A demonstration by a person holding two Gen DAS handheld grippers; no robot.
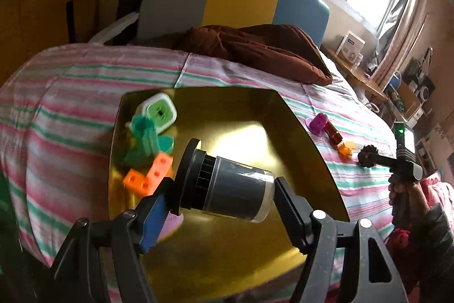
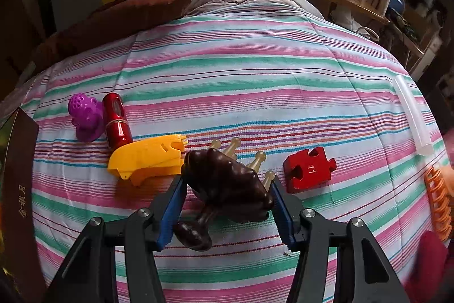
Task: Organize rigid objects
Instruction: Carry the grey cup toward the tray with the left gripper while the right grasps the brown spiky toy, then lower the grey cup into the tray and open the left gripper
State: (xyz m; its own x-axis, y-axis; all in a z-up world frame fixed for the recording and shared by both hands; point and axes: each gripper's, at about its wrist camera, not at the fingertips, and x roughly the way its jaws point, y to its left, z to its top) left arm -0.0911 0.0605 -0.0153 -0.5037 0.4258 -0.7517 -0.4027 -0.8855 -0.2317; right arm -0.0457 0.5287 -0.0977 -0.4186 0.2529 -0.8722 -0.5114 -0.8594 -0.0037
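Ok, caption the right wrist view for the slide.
Right hand-held gripper clamped on a dark brown massager lying on the striped bedspread, beside a red puzzle piece.

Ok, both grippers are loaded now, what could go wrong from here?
The left gripper holds the dark cylinder end to end; it could pivot out and knock the orange blocks on the gold tray. The right gripper pinches the knobbly brown massager, whose curved sides might slip, dropping near the red puzzle piece.
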